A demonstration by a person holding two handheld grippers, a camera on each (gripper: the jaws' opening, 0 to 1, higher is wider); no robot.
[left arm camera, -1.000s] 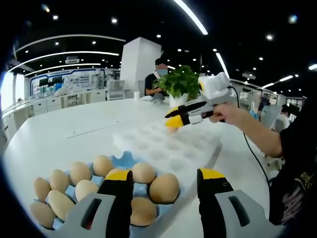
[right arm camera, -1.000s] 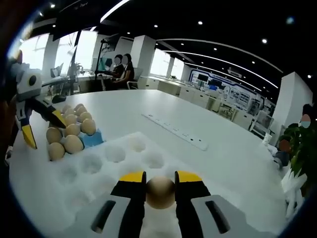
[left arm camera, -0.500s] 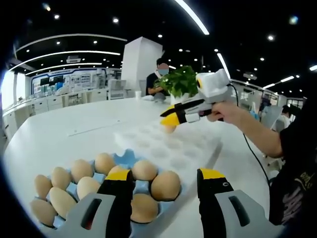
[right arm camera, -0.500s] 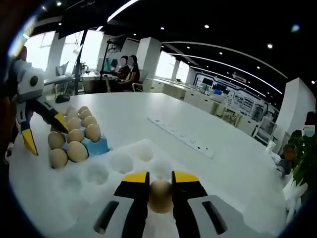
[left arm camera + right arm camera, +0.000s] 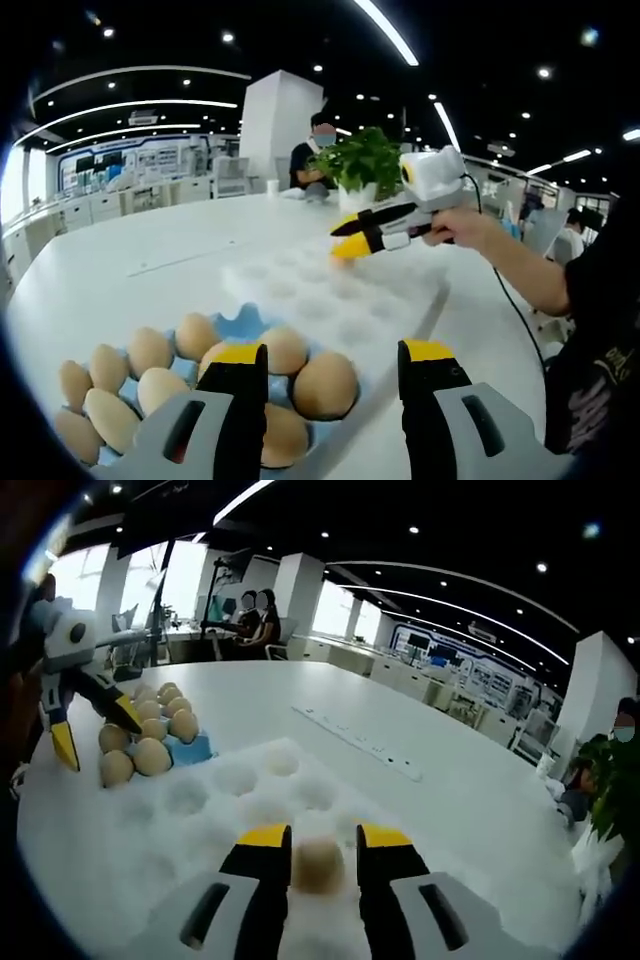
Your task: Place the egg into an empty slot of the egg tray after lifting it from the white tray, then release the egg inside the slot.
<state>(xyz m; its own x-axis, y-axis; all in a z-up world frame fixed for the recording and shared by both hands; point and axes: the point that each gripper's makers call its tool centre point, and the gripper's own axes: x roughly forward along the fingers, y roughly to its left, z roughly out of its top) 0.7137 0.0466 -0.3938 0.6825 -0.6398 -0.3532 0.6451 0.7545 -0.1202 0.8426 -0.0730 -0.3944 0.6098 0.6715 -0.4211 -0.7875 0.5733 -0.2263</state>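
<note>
R gripper [image 5: 320, 838] pinches 1 egg [image 5: 318, 864] over white tray [image 5: 190, 815]; L gripper [image 5: 328, 360] open, approx 8 eggs in blue tray [image 5: 240, 322].

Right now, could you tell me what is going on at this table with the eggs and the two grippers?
A person holds a gripper in each hand. The right gripper is shut on an egg just above the white tray of round hollows. The left gripper hangs open over the blue egg tray, which holds many brown eggs but has a bare slot at its far edge. The egg has not yet reached the blue tray.
</note>
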